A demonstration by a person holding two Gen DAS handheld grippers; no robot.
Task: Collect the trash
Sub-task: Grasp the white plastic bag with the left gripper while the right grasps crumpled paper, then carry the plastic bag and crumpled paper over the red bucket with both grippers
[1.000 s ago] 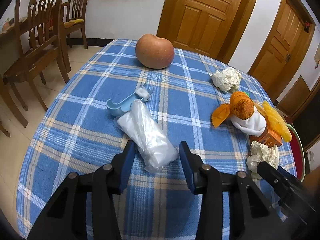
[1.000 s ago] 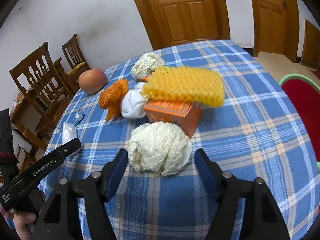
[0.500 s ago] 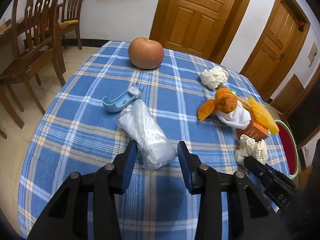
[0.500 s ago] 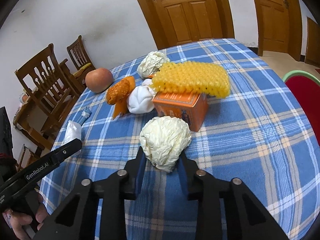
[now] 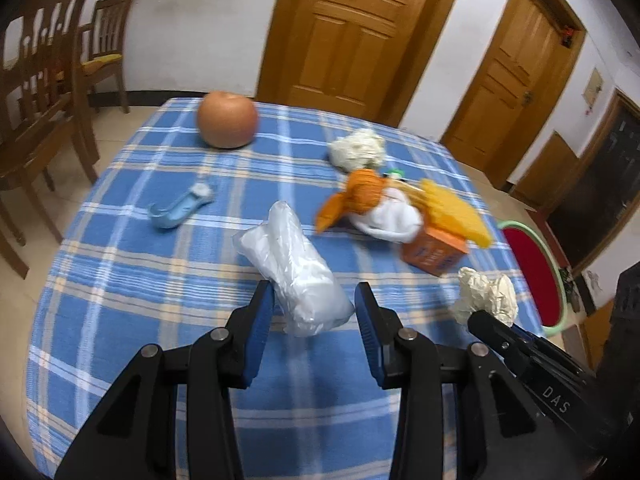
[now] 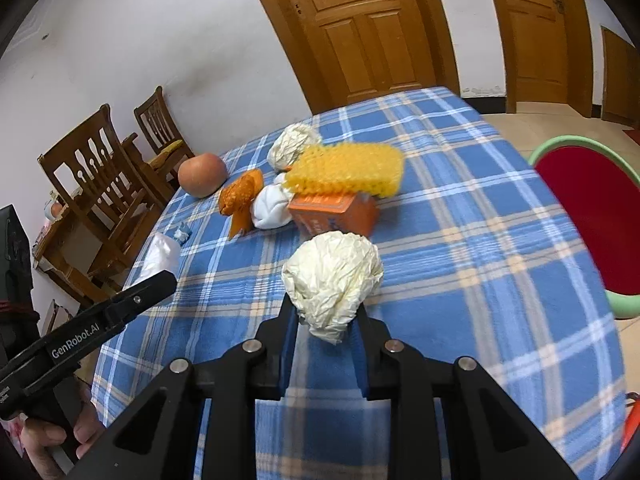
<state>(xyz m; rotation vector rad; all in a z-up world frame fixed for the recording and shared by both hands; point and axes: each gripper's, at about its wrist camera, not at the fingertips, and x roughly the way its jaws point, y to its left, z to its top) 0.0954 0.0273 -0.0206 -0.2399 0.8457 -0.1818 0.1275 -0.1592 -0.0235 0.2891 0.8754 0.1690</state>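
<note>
My right gripper [image 6: 325, 316] is shut on a crumpled cream paper ball [image 6: 332, 276] and holds it above the blue plaid tablecloth [image 6: 460, 240]; the ball also shows in the left wrist view [image 5: 486, 296]. My left gripper [image 5: 314, 312] stands with its fingers on either side of a clear plastic bag [image 5: 296, 272], and small gaps show at both pads. A second paper ball [image 5: 357, 148], orange peel [image 5: 356, 196], a white wad [image 5: 394, 216], yellow foam netting [image 5: 456, 212] and an orange box [image 5: 434, 252] sit behind.
An apple [image 5: 227, 119] stands at the far side of the table. A light blue plastic piece [image 5: 180, 208] lies left of the bag. A red bin with a green rim [image 6: 592, 216] stands on the floor to the right. Wooden chairs [image 5: 36, 92] stand at the left.
My right gripper closed on the cream paper ball and lifted it off the cloth. My left gripper narrowed around the plastic bag, and its view shifted left.
</note>
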